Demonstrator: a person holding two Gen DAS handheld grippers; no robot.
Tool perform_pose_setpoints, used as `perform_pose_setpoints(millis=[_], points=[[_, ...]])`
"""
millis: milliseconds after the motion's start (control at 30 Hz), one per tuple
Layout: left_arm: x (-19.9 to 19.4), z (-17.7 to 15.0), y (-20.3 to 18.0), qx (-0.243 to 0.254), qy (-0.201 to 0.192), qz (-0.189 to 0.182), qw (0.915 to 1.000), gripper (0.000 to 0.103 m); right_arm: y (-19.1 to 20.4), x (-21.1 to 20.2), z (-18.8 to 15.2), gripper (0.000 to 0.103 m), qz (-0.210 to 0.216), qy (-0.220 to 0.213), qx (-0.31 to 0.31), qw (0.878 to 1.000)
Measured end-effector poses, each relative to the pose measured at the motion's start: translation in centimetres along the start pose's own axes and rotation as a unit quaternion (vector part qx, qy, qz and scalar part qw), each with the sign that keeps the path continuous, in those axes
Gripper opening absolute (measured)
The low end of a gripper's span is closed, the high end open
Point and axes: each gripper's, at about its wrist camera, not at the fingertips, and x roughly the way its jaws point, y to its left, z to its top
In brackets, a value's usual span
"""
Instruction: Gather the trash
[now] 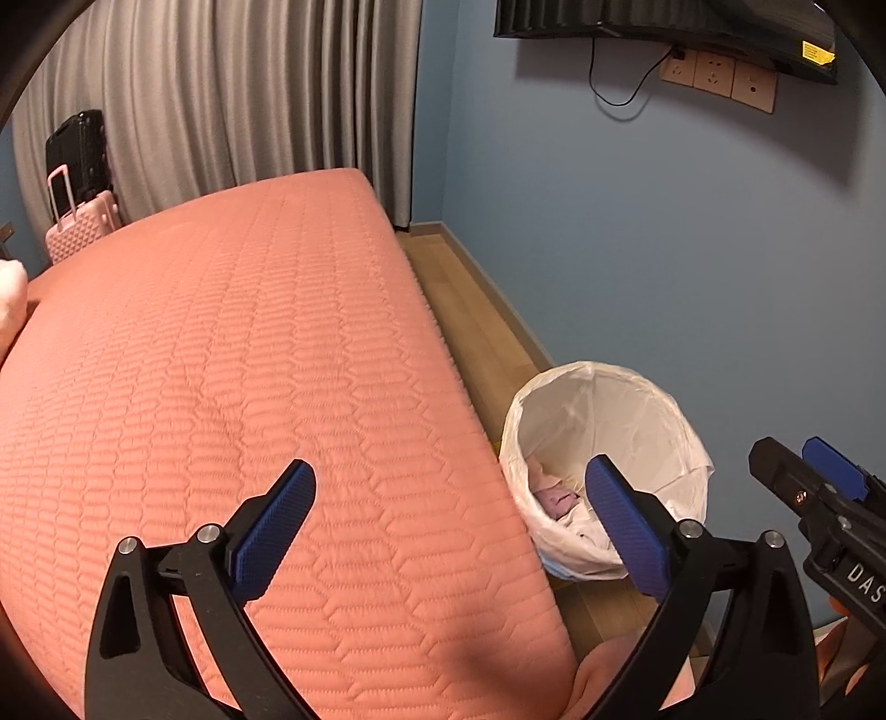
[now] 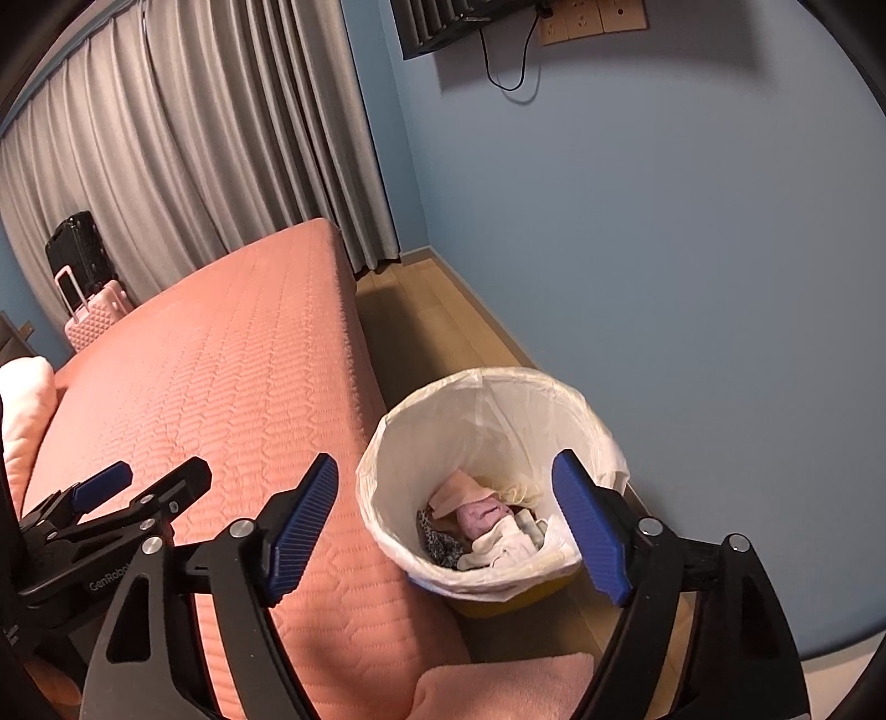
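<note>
A bin lined with a white bag (image 2: 487, 426) stands on the wooden floor between the bed and the blue wall. Crumpled trash (image 2: 482, 518) lies at its bottom: tissue, pink paper and a dark patterned scrap. My right gripper (image 2: 446, 459) hangs over the bin's near rim, open, with nothing between its blue pads. In the left wrist view the bin (image 1: 626, 421) sits at the right, with some trash (image 1: 556, 498) showing inside. My left gripper (image 1: 451, 471) is open and empty above the bed's corner, its right finger in front of the bin. Each gripper shows in the other's view (image 1: 792, 448) (image 2: 163, 471).
A pink quilted mattress (image 1: 249, 360) fills the left side. A black suitcase (image 1: 77, 149) and a pink one (image 1: 77, 232) stand by grey curtains beyond it. A pillow (image 2: 22, 399) lies at the left. A wall screen (image 1: 664, 22) and sockets (image 1: 714, 75) hang above. Pink fabric (image 2: 498, 687) lies below.
</note>
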Motion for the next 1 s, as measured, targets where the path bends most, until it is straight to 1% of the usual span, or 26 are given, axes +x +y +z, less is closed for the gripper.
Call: perform_pose_setpoints(millis=[100, 200, 467, 567, 633, 1000], points=[[0.0, -0.4, 0.3, 0.0, 0.004, 0.006, 1.0, 0.094, 0.0, 0.1, -0.6, 0.079, 0.001, 0.007, 0.003, 1.0], [-0.1, -0.8, 0.4, -0.001, 0.007, 0.009, 0.9999, 0.094, -0.1, 0.1, -1.1, 0.086, -0.007, 0.008, -0.001, 1.0], [0.0, -1.4, 0.7, -0.006, 0.015, 0.012, 0.9998, 0.094, 0.5, -0.1, -2.0, 0.086, -0.019, 0.006, -0.022, 1.0], [-0.1, -1.5, 0.7, -0.005, 0.015, 0.015, 0.9998, 0.094, 0.3, -0.1, -2.2, 0.088, -0.019, 0.006, -0.022, 1.0], [-0.1, -1.7, 0.7, -0.006, 0.017, 0.015, 0.9997, 0.094, 0.4, -0.1, -2.4, 0.097, -0.021, 0.007, -0.023, 0.999], [-0.1, -2.0, 0.5, -0.006, 0.019, 0.018, 0.9996, 0.095, 0.4, -0.1, -3.2, 0.097, -0.026, 0.008, -0.025, 0.999]])
